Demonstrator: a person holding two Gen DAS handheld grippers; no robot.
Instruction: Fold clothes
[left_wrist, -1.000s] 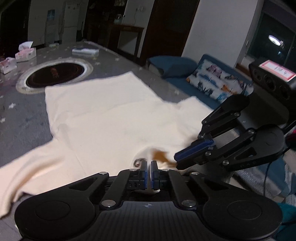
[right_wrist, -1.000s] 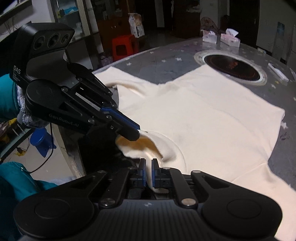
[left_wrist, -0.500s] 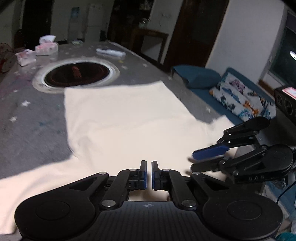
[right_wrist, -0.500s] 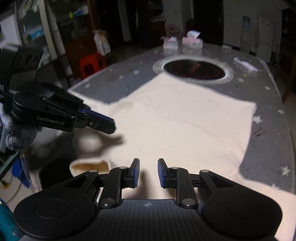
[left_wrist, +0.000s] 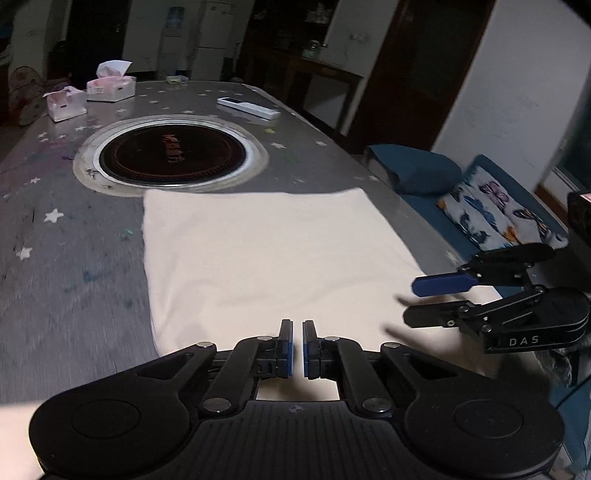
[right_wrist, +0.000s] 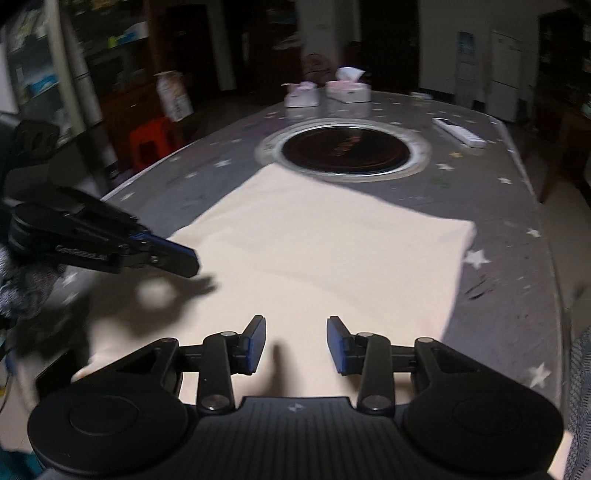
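Observation:
A cream shirt (left_wrist: 266, 254) lies flat on the grey starred table (left_wrist: 74, 280), its hem toward the round hob; it also shows in the right wrist view (right_wrist: 332, 243). My left gripper (left_wrist: 298, 349) hovers over the shirt's near part with its jaws nearly together and nothing between them. My right gripper (right_wrist: 296, 343) is open and empty above the shirt's near edge. The right gripper appears at the right in the left wrist view (left_wrist: 424, 302), and the left gripper at the left in the right wrist view (right_wrist: 184, 260).
A round black hob (left_wrist: 171, 155) is set into the table beyond the shirt. Two tissue boxes (left_wrist: 110, 86) and a white remote (left_wrist: 248, 108) lie at the far end. A blue sofa with a butterfly cushion (left_wrist: 495, 210) stands past the table's right edge. A red stool (right_wrist: 149, 142) stands left.
Both grippers let go of the collar and lifted away. The right gripper opened wide. The shirt now lies flat, and both views swung toward the hob.

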